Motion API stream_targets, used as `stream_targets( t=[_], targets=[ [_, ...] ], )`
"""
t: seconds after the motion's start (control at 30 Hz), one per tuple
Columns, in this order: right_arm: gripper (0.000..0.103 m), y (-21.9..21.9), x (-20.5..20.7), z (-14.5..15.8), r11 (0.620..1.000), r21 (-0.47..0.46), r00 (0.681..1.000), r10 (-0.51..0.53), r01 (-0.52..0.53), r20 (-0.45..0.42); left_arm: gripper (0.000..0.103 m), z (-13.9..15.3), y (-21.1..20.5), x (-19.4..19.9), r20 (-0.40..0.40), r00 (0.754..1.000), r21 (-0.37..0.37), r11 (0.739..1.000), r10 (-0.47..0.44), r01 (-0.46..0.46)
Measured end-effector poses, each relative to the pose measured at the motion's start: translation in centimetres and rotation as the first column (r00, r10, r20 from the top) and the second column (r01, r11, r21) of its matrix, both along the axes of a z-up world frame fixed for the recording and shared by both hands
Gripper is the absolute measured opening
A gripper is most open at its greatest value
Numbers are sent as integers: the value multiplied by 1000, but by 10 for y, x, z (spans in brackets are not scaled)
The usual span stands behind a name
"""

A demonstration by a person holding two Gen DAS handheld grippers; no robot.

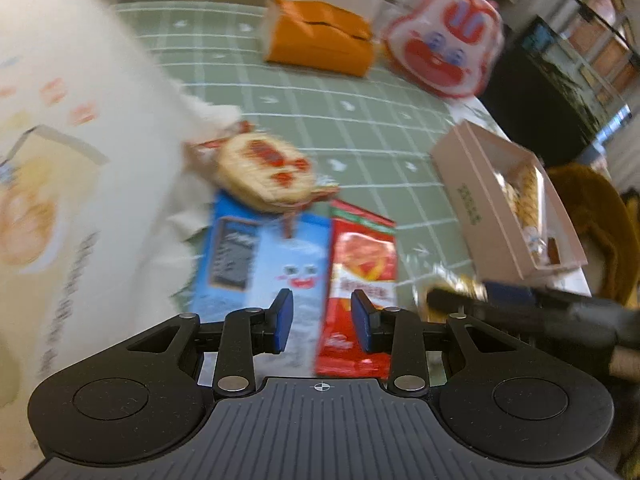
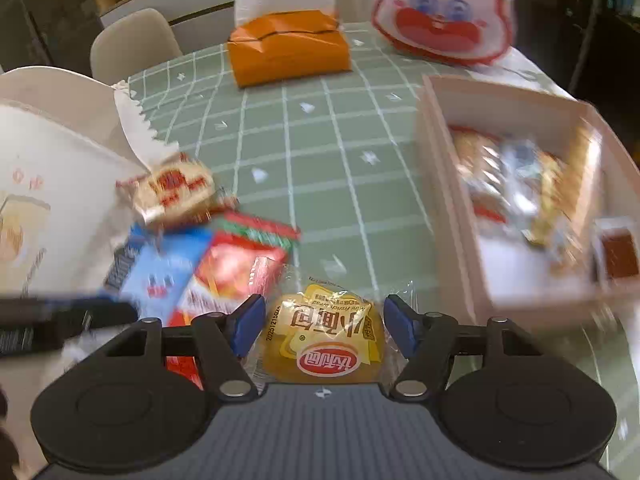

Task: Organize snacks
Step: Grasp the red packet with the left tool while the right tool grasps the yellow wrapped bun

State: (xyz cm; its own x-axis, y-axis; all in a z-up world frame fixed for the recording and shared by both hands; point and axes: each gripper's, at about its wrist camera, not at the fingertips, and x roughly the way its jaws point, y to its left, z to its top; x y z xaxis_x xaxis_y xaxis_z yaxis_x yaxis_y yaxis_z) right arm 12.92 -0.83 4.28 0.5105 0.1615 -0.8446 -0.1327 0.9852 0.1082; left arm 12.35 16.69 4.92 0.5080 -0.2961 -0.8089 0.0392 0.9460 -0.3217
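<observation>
Blurred pink box [image 2: 452, 216] (contents unreadable); right gripper [image 2: 324, 326] fingers wide around bun [image 2: 324, 340], left gripper [image 1: 322, 320] narrow, empty

Bread packet [image 2: 326, 340] lies between snack pile [image 2: 208, 248] left and box [image 2: 452, 208] right.

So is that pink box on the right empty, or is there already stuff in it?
Partly filled. The pink box has several wrapped snacks piled toward its far end, while the near end shows bare white floor. What they are is too blurred to tell.
</observation>
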Motion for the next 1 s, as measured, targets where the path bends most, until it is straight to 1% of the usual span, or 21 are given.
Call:
stream_targets(
  t=[0.1, 0.2, 0.33, 0.5, 0.53, 0.57, 0.6, 0.67, 0.7, 0.73, 0.77, 0.8, 0.83, 0.87, 0.9, 0.97, 1.0],
  targets=[
    [66, -17, -19, 1, 999, 8, 999, -46, 46, -4, 36, -3, -25, 9, -4, 998, 53, 997, -64, 64],
    [71, -32, -37, 2, 997, 28, 997, -77, 77, -14, 36, -7, -48, 16, -14, 995, 135, 986, -101, 101],
    [73, -41, -60, 3, 994, -7, 994, -106, 106, -10, 36, -15, -71, 23, -29, 991, 213, 968, -132, 135],
    [79, -47, -82, 0, 994, -29, 994, -108, 108, -4, 38, -18, -93, 26, -12, 983, 348, 921, -182, 174],
    [80, -49, -85, -1, 993, -32, 994, -113, 112, -3, 43, -18, -96, 25, -13, 981, 365, 912, -195, 186],
    [81, -50, -88, -2, 992, -33, 993, -119, 119, 0, 52, -19, -100, 24, -19, 976, 375, 904, -215, 206],
    [82, -52, -90, -2, 992, -32, 992, -125, 125, 0, 56, -20, -104, 23, -29, 969, 382, 893, -244, 236],
    [85, -56, -95, -4, 990, -21, 990, -142, 142, 4, 71, -22, -108, 21, -40, 957, 375, 884, -287, 280],
    [85, -59, -97, -4, 988, -15, 988, -151, 152, 5, 72, -21, -106, 20, -40, 953, 343, 892, -301, 296],
    [85, -60, -98, -5, 988, -12, 988, -156, 156, 6, 72, -19, -100, 19, -30, 955, 304, 908, -294, 289],
    [85, -62, -100, -5, 988, -12, 988, -157, 157, 10, 69, -17, -93, 18, -17, 962, 271, 925, -271, 266],
    [85, -62, -100, -5, 987, -15, 988, -157, 157, 13, 67, -15, -84, 18, -4, 974, 265, 938, -229, 222],
    [86, -63, -102, -5, 987, -16, 987, -158, 158, 19, 66, -16, -79, 19, 2, 981, 284, 941, -193, 184],
    [87, -63, -104, -6, 987, -14, 987, -160, 160, 21, 65, -19, -73, 22, -9, 987, 303, 940, -159, 155],
    [87, -64, -106, -8, 986, -4, 986, -167, 167, 23, 65, -21, -70, 26, -25, 989, 299, 944, -143, 143],
    [89, -66, -108, -10, 982, 14, 982, -187, 186, 21, 65, -23, -68, 32, -40, 987, 244, 956, -155, 160],
    [89, -67, -109, -11, 981, 22, 981, -195, 194, 19, 69, -24, -71, 35, -61, 985, 225, 959, -165, 174]
  ],
)
